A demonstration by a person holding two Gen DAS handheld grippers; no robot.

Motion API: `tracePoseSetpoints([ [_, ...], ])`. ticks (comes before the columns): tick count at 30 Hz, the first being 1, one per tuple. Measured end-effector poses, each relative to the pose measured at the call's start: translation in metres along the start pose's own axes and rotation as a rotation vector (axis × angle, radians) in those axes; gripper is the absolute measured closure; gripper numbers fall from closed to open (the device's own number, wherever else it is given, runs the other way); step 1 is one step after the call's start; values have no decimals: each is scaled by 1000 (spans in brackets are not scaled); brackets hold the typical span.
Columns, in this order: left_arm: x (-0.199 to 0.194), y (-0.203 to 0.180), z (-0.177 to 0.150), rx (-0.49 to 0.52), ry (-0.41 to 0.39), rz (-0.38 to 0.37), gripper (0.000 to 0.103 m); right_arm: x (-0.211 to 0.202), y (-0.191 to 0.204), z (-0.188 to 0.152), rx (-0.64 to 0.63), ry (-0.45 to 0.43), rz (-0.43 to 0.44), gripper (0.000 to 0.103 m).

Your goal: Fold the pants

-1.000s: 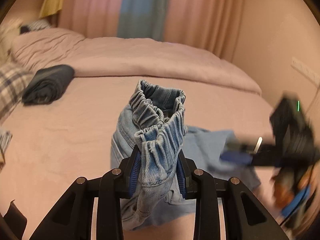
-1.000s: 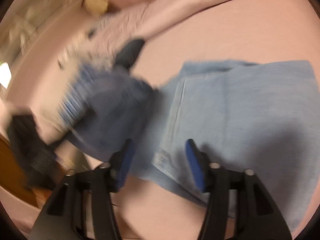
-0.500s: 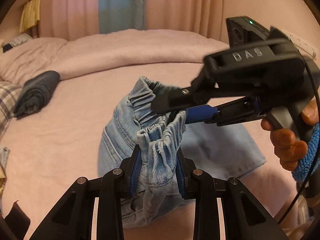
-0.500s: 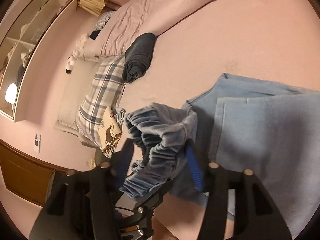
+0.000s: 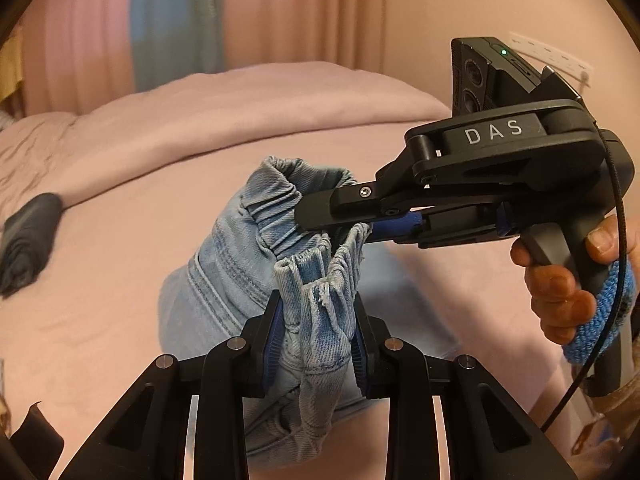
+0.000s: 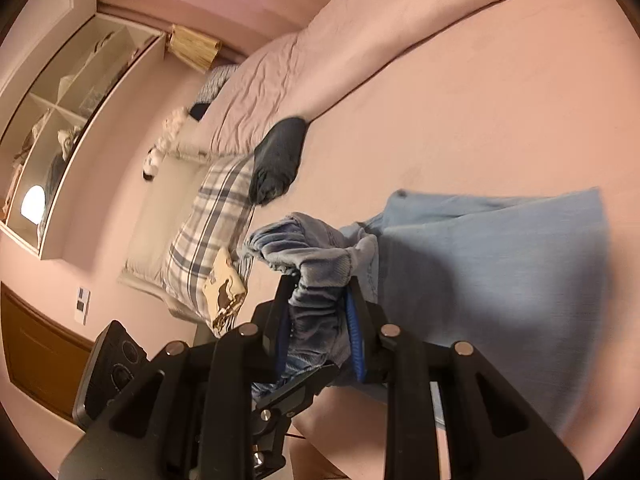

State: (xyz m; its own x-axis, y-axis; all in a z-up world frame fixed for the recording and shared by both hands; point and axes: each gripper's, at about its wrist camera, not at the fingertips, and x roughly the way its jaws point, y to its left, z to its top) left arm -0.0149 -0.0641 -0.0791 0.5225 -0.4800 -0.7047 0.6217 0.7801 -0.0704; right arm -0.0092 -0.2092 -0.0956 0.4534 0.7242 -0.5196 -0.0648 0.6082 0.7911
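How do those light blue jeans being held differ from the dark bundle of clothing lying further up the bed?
The jeans are pale blue denim; the dark bundle is near black. The jeans are lifted by their gathered waistband, gripped by the left hand-held gripper and the right hand-held gripper, legs trailing on the bed; the bundle lies untouched. The jeans spread loosely; the bundle looks compact, folded or rolled. Both are clothing on the same pink bedding.
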Motion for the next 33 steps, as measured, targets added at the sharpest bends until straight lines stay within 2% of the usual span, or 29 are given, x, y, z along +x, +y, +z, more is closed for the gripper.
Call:
tracePoseSetpoints([
  [4,25,-22,2,32,57,-61,75,-22,-18,-2,-9,-9,-71,79],
  [8,48,-27,6,37,97,-108,75,-34,-42,-4,7,16,-139,79],
  [13,66,-35,10,53,128,-104,75,-42,-54,-3,7,16,-179,81],
  [14,71,-36,10,50,139,-104,75,-43,-56,-2,5,17,-187,85],
  [17,90,-42,4,61,161,-76,74,-35,-66,0,-6,23,-234,85],
  [20,97,-50,3,44,170,-96,64,-24,-84,2,-3,32,-267,85],
  [23,86,-52,4,9,186,-178,53,-28,-101,3,45,18,-240,80],
  [25,69,-48,3,-10,182,-253,52,-34,-106,1,62,11,-247,71],
  [26,56,-43,1,-26,171,-299,52,-38,-108,1,67,2,-269,69],
  [28,38,-29,-2,-55,143,-340,52,-47,-108,0,69,-20,-315,69],
  [30,25,-9,-3,-94,107,-305,52,-62,-105,-1,64,-65,-363,69],
  [33,24,26,2,-178,79,-208,52,-77,-83,-3,-13,-107,-353,69],
])
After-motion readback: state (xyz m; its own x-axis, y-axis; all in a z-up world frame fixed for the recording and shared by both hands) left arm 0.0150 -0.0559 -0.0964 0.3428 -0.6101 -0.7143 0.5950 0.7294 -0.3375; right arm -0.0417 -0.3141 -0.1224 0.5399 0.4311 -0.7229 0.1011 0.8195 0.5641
